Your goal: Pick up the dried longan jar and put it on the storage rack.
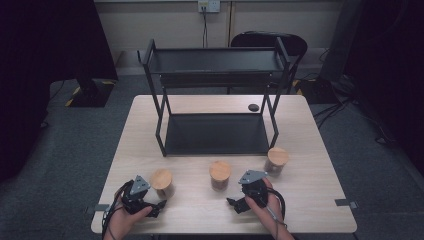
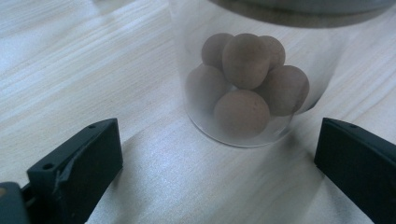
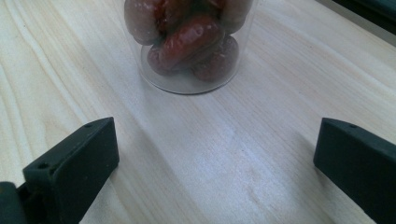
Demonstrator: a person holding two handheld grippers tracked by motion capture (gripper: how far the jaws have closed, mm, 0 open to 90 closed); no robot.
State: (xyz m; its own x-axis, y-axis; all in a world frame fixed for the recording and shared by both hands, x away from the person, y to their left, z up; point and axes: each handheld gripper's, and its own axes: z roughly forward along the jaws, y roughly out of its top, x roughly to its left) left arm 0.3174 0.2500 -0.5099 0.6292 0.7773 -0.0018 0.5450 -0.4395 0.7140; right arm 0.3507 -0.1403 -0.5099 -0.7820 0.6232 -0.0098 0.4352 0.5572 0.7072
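Worktop: pale wood-grain square worktop [image 1: 310, 150], seen from the high view with both forearms entering at its near edge.
Left claw: black two-jaw left claw [image 1: 161, 204], held low near the front-left corner; jaws spread wide and released, nothing between the pads.
Left jar: clear glass jar with a round wooden lid, filled with brown balls [image 2: 247, 88], standing upright just ahead of the left claw and apart from both jaws; in the high view it is the leftmost jar of three [image 1: 162, 183].
Right claw: black two-jaw right claw [image 1: 235, 202], held low near the front edge, right of centre; jaws likewise wide apart and released.
Middle jar: clear glass jar of glossy red-brown fruits [image 3: 189, 44], upright ahead of the right claw, well clear of the jaws; wooden-lidded in the high view [image 1: 220, 175].
Third jar: wooden-lidded glass jar [image 1: 276, 160], farther right, near the rack's front foot.
Rack: black metal two-tier shelf rack [image 1: 215, 62], at the rear of the worktop.
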